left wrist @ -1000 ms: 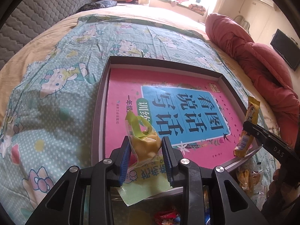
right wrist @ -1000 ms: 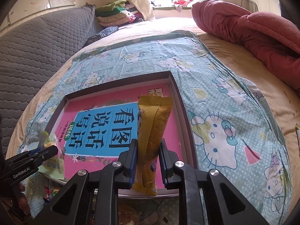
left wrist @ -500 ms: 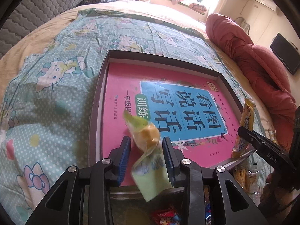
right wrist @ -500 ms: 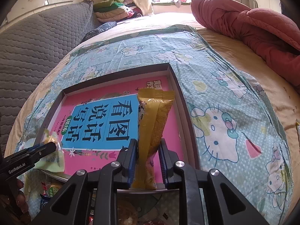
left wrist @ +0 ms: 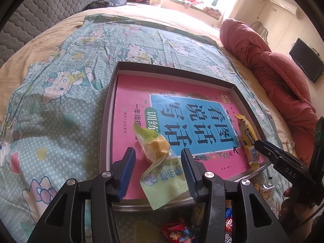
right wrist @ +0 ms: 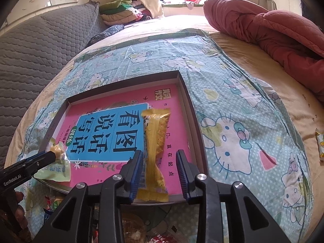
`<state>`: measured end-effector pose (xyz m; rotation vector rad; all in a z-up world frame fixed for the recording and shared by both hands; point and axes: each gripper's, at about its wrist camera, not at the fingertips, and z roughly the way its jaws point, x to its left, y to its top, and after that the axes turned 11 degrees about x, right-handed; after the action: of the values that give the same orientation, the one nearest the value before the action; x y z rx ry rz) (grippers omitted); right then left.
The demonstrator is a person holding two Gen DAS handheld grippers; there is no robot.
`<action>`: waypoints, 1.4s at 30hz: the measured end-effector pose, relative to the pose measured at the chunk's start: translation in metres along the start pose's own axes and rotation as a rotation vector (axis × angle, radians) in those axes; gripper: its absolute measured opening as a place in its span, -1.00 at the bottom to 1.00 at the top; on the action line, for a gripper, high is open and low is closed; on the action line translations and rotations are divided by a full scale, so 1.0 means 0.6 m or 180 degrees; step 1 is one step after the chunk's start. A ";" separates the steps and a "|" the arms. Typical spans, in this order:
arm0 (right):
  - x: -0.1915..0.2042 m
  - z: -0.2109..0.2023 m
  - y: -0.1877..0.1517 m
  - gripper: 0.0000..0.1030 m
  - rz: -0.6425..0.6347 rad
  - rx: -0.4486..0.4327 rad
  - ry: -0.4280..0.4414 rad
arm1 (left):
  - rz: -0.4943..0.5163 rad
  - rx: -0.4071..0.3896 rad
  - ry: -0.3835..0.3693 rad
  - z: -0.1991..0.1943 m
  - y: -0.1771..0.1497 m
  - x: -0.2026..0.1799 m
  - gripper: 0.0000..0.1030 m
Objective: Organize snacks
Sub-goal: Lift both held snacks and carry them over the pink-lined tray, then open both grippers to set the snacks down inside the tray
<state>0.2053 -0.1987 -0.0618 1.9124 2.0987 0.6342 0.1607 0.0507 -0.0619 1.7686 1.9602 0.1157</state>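
the green snack packet [left wrist: 162, 174] lies loose between my left gripper [left wrist: 158, 170] jaws, spread wide, at the tray [left wrist: 107, 121] near edge, long axis running near-far; my right gripper [right wrist: 160, 172] gapes around the yellow bar [right wrist: 156, 141], lying likewise on the pink book [right wrist: 178, 125]; more wrapped snacks [left wrist: 176, 232] sit nearer

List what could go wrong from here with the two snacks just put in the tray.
1. The green jelly packet overhangs the tray's near rim; it may slide off when the open left gripper backs away.
2. The yellow wafer bar lies between the open right gripper's fingers, its near end at the rim; a finger could drag it out.
3. The tray rests on soft bedding and may tilt.
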 end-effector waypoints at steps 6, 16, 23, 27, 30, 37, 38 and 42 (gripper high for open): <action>0.000 -0.013 0.000 -0.22 -0.0005 -0.0070 -0.0023 | 0.0032 -0.0070 0.0005 -0.018 -0.001 -0.004 0.06; 0.002 -0.058 0.001 -0.18 -0.0031 -0.0265 0.0053 | 0.0073 -0.0242 0.0061 -0.059 -0.007 -0.006 0.20; 0.007 -0.089 -0.003 -0.13 -0.0048 -0.0370 0.0129 | 0.0115 -0.0324 0.0085 -0.088 -0.018 -0.010 0.23; 0.008 -0.105 -0.007 -0.12 -0.0060 -0.0422 0.0187 | 0.0137 -0.0352 0.0093 -0.105 -0.026 -0.014 0.23; 0.009 -0.116 -0.010 -0.10 -0.0073 -0.0445 0.0224 | 0.0148 -0.0368 0.0104 -0.117 -0.033 -0.016 0.23; 0.008 -0.142 -0.019 -0.02 -0.0098 -0.0512 0.0300 | 0.0152 -0.0380 0.0151 -0.141 -0.048 -0.018 0.23; 0.008 -0.145 -0.021 -0.02 -0.0099 -0.0524 0.0320 | 0.0147 -0.0375 0.0143 -0.143 -0.051 -0.019 0.23; 0.009 -0.161 -0.022 0.02 -0.0100 -0.0577 0.0381 | 0.0189 -0.0357 0.0159 -0.149 -0.059 -0.027 0.23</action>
<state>0.1493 -0.2093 0.0179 1.7802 2.0564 0.9191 0.0921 0.0529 0.0078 1.7669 1.8971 0.2868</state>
